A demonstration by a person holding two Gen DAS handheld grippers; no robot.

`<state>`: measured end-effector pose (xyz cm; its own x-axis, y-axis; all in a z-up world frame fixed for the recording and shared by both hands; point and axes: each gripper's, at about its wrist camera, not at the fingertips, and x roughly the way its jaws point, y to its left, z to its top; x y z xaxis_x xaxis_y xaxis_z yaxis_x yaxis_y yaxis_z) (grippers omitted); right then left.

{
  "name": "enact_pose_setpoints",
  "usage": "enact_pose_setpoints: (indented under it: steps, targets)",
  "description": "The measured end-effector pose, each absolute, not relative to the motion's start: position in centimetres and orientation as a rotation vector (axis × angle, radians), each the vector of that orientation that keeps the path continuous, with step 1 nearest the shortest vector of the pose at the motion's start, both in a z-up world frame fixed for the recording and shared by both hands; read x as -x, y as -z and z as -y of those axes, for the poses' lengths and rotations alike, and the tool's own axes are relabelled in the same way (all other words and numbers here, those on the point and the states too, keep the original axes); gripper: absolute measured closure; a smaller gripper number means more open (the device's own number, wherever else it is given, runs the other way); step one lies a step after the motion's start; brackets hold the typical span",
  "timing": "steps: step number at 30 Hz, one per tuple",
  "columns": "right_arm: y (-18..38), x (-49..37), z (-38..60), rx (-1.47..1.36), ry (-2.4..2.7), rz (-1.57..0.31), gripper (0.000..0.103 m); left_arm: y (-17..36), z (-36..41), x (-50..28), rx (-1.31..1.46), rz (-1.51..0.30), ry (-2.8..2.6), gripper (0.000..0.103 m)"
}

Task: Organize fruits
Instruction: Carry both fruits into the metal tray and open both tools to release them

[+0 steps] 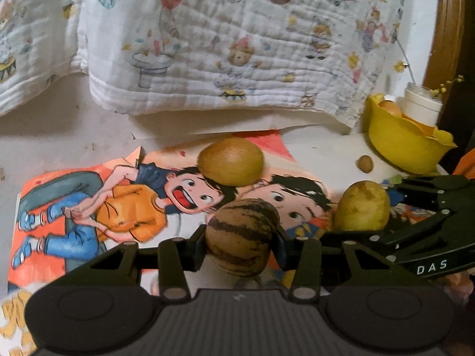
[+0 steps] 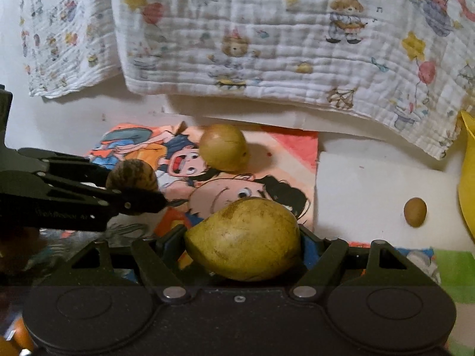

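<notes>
My left gripper (image 1: 242, 243) is shut on a brown striped fruit (image 1: 242, 234), which also shows in the right wrist view (image 2: 132, 176). My right gripper (image 2: 243, 244) is shut on a yellow-green mango (image 2: 243, 238), seen in the left wrist view (image 1: 362, 206) just right of the striped fruit. A round tan fruit (image 1: 231, 161) (image 2: 224, 146) lies on the cartoon picture book (image 1: 89, 207) (image 2: 285, 148) behind both. A small brown fruit (image 1: 365, 163) (image 2: 415, 212) lies on white paper to the right. A yellow bowl (image 1: 403, 139) (image 2: 469, 178) with orange fruit stands at the right.
A printed white cloth (image 1: 225, 44) (image 2: 267, 44) hangs along the back. A white jar (image 1: 421, 103) with a yellow sprig stands behind the bowl. A brown wooden frame (image 1: 445, 29) is at the far right. Orange fruit (image 2: 17, 332) lies at the lower left of the right wrist view.
</notes>
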<state>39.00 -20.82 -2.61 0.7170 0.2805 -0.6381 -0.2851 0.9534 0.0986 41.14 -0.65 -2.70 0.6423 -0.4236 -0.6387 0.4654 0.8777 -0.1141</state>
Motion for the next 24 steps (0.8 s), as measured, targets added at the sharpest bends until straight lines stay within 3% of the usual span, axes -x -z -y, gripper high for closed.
enact_pose_setpoints:
  steps: [24]
  targets:
    - [-1.0, -24.6, 23.4, 0.01, -0.338, -0.641, 0.025, 0.0, 2.0, -28.0, -0.034, -0.682, 0.565, 0.054]
